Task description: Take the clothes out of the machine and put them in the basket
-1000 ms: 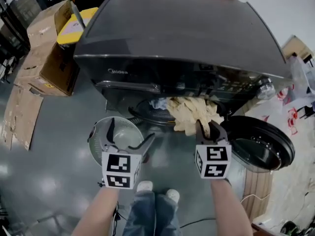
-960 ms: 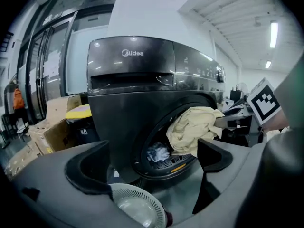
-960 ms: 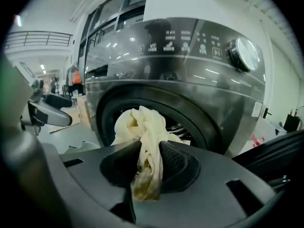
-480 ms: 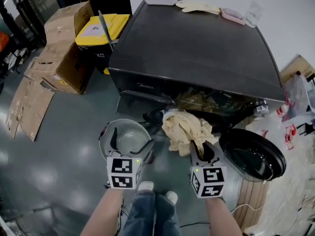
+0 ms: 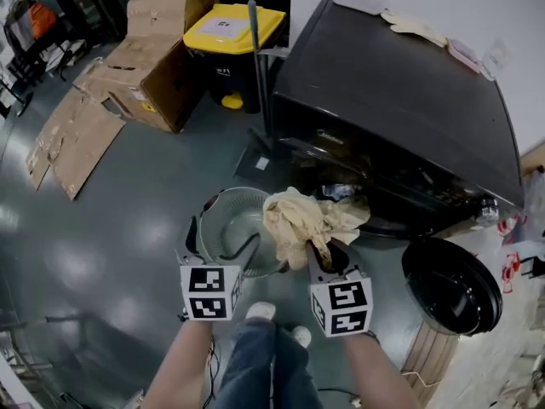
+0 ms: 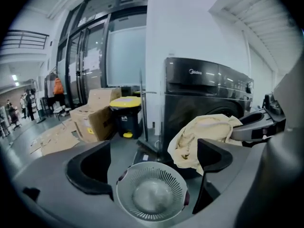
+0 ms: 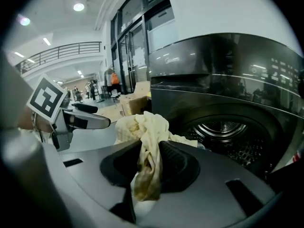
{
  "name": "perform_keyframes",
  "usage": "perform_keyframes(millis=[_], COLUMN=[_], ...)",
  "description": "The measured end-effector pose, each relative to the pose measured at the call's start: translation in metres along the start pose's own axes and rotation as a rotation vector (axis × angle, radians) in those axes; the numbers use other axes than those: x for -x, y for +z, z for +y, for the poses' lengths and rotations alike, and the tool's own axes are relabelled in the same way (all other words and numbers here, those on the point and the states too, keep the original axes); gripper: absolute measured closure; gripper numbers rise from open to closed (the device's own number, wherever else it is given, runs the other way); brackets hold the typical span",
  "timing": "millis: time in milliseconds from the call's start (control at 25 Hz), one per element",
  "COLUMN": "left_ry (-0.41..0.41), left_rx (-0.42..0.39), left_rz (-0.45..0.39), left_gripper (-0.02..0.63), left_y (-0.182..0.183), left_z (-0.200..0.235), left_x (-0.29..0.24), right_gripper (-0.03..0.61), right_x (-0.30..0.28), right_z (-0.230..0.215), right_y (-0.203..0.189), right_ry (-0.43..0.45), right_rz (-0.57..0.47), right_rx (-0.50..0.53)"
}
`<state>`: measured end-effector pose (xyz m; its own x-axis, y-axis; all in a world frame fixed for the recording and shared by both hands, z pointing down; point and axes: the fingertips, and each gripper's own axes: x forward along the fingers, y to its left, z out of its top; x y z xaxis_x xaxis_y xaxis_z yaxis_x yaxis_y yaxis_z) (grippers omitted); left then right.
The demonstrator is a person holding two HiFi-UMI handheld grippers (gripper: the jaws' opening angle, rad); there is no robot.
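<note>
A cream cloth (image 5: 298, 216) hangs bunched over the right side of the round grey basket (image 5: 228, 201) on the floor. My right gripper (image 5: 320, 254) is shut on it; the right gripper view shows the cloth (image 7: 147, 146) pinched between the jaws, with the drum (image 7: 228, 132) behind. The black washing machine (image 5: 400, 118) stands beyond, its round door (image 5: 447, 284) swung open at the right. My left gripper (image 5: 224, 241) is open and holds nothing, just above the basket (image 6: 152, 196), with the cloth (image 6: 199, 137) to its right.
Cardboard boxes (image 5: 153, 66) and a yellow-lidded bin (image 5: 234, 28) stand left of the machine. Flattened cardboard (image 5: 72, 139) lies on the floor at the far left. Pale gloves (image 5: 413, 25) rest on the machine's top. The person's shoes (image 5: 260, 312) are just behind the basket.
Both grippers have drawn back from the machine's opening. The right one has pulled the cream cloth clear of the drum and carried it left, over the basket's edge.
</note>
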<state>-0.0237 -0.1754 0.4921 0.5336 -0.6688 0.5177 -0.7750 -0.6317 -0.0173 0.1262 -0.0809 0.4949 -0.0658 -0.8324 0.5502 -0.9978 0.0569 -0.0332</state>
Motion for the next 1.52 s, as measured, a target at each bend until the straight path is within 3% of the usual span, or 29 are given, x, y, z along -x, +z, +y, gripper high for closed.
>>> perform_keyframes(millis=[440,800,1280,1520], left_ry=[0.231,0.283,0.280,0.260], left_rx=[0.098,0.175,0.223,0.179], left_rz=[0.008,0.023,-0.012,-0.042], left_gripper=[0.046,0.046,0.046,0.047], left_y=[-0.036,-0.053,0.020,0.065], left_z=[0.136,0.158,0.148,0.144], left_x=[0.063,0.083,0.109,0.128], right_gripper=[0.485,0.487,0.492,0.494], right_x=[-0.064,-0.052,0.024,0.057], right_z=[0.130,0.158,0.131,0.124], right_y=[0.036,0.083,0.174,0.207], right_ry=[0.229,0.304,0.249,0.240], right_rz=[0.003,-0.098,-0.146,-0.141], right_rx=[0.121,0.123,0.110,0.125])
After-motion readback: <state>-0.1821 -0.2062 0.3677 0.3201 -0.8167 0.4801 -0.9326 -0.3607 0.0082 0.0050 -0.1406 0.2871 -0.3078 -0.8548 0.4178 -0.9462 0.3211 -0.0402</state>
